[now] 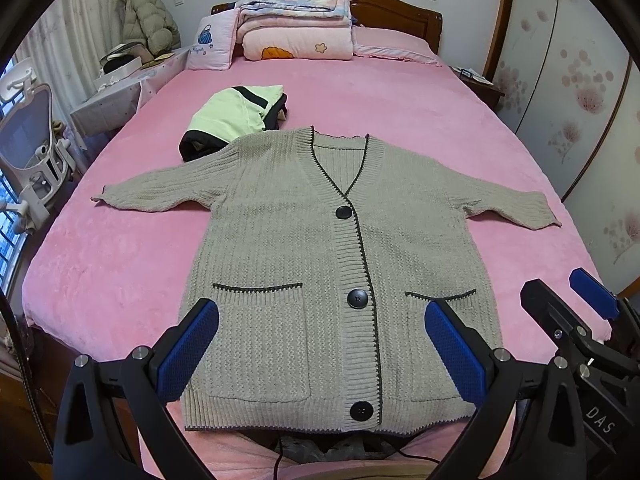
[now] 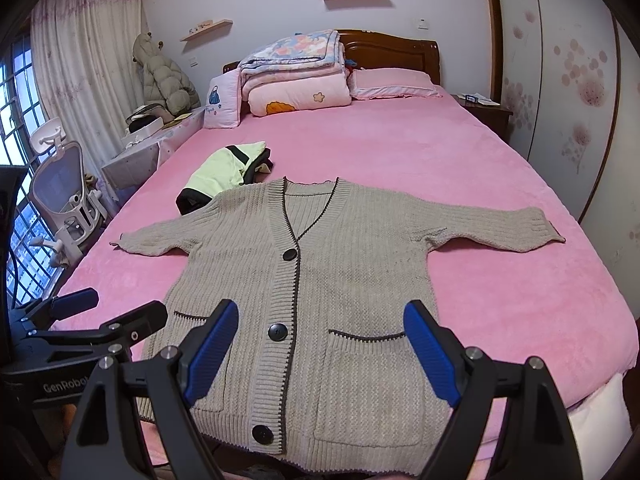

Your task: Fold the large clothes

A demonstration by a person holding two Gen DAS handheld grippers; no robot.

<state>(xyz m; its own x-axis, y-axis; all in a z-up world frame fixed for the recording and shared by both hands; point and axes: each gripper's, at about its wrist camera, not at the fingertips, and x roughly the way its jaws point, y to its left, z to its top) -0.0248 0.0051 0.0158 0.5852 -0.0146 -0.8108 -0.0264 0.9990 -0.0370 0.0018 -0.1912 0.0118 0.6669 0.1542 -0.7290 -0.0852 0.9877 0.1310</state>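
Observation:
A beige knit cardigan (image 1: 312, 248) with dark trim, three black buttons and two pockets lies flat and buttoned on the pink bed, sleeves spread to both sides; it also shows in the right wrist view (image 2: 332, 280). My left gripper (image 1: 320, 344) is open, hovering above the cardigan's hem over the pockets. My right gripper (image 2: 320, 348) is open too, above the hem to the right. Each gripper shows in the other's view: the right one (image 1: 568, 308) at the right edge, the left one (image 2: 104, 312) at the left edge. Neither holds anything.
A folded pale green and black garment (image 1: 236, 116) lies behind the cardigan's left shoulder. Folded quilts and pillows (image 1: 296, 24) are stacked at the headboard. A white chair (image 1: 32, 152) and a cluttered side table stand left of the bed; a wardrobe is on the right.

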